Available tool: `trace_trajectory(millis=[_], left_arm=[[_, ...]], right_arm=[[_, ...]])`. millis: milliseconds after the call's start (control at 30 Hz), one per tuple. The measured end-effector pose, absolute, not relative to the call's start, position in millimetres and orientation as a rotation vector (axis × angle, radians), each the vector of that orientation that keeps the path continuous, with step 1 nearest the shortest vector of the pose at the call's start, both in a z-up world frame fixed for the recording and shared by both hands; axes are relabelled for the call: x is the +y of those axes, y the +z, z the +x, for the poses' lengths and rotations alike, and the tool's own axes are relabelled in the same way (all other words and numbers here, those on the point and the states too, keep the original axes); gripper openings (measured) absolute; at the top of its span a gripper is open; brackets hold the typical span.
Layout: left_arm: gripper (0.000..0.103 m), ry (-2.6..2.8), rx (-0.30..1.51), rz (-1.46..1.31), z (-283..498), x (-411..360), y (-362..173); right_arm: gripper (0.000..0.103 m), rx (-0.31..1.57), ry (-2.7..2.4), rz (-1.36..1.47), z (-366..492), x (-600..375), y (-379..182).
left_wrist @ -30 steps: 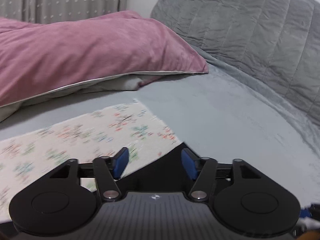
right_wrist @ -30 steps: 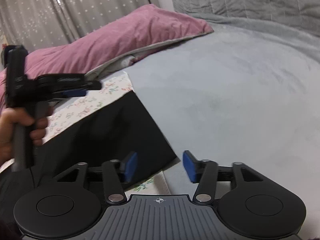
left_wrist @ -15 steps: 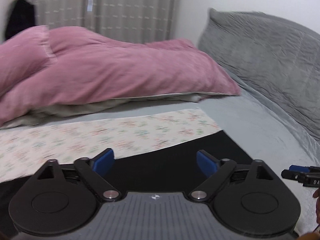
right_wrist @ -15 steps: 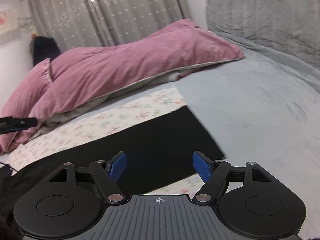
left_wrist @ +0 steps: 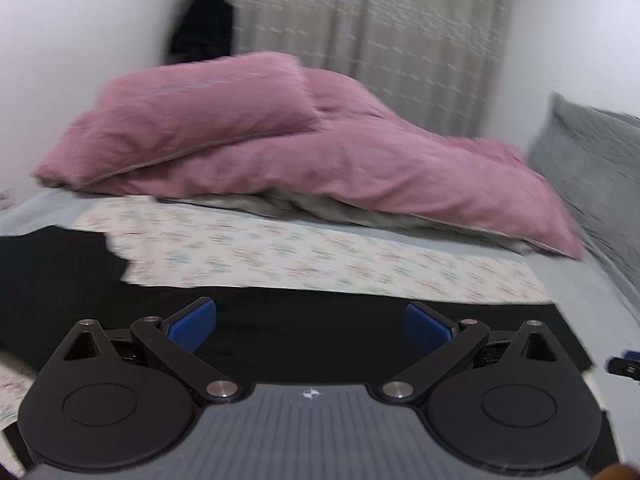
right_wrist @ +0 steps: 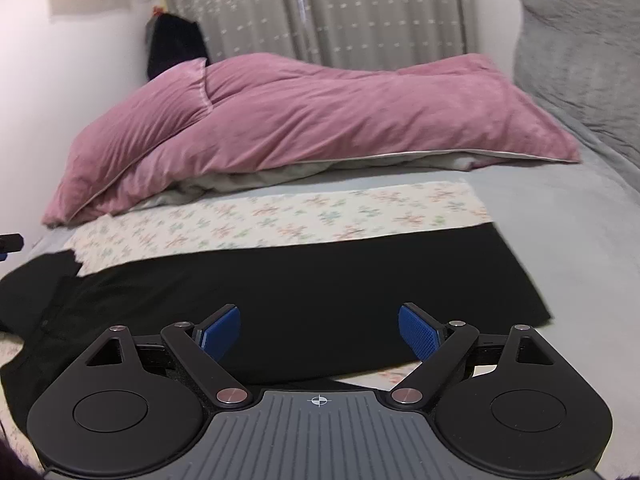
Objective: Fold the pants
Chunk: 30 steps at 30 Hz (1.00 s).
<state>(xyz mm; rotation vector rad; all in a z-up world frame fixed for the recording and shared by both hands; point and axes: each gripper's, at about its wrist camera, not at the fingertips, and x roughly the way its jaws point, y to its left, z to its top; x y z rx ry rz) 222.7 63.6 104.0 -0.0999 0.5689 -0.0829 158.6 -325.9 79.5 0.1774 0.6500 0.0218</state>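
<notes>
Black pants (right_wrist: 320, 276) lie flat and stretched out across a floral cloth (right_wrist: 280, 216) on the bed, waist end at the left, leg hems at the right. They also show in the left wrist view (left_wrist: 312, 320). My left gripper (left_wrist: 311, 326) is open and empty, held above the pants. My right gripper (right_wrist: 319, 330) is open and empty, held above the pants' near edge. The tip of the right gripper shows at the right edge of the left wrist view (left_wrist: 624, 364).
A pink duvet (right_wrist: 304, 116) is heaped along the far side of the bed. A grey quilted headboard (right_wrist: 580, 52) stands at the right. Grey bedsheet (right_wrist: 580, 240) lies right of the pants. Curtains (right_wrist: 360, 8) and a dark hanging garment (right_wrist: 172, 44) are behind.
Both grippers have pulled back from the leg hems, swung left and opened wider. The pants now lie full length in view, let go.
</notes>
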Motion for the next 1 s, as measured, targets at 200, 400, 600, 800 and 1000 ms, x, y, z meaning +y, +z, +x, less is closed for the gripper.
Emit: trace_trajectory(millis=[200, 400, 600, 800, 1000], left_arm=[[0.103, 0.078, 0.582, -0.135, 230.4, 107.1, 65.9], [0.103, 0.116, 0.664, -0.159, 255.7, 122.4, 16.9], [0.103, 0.096, 0.739, -0.193, 278.0, 132.7, -15.8], [0.103, 0.004, 0.675, -0.089, 307.1, 125.9, -15.7], [0.102, -0.172, 0.711, 0.162, 376.8, 116.9, -37.4]], right_arm=[[0.089, 0.706, 0.05, 0.17, 193.1, -287.3, 58.4], [0.09, 0.756, 0.092, 0.145, 234.8, -250.6, 30.5], [0.09, 0.813, 0.168, 0.047, 284.5, -206.1, -0.1], [0.09, 0.845, 0.247, -0.1, 335.7, -162.0, -21.0], [0.09, 0.859, 0.29, -0.223, 378.0, -158.0, -28.0]])
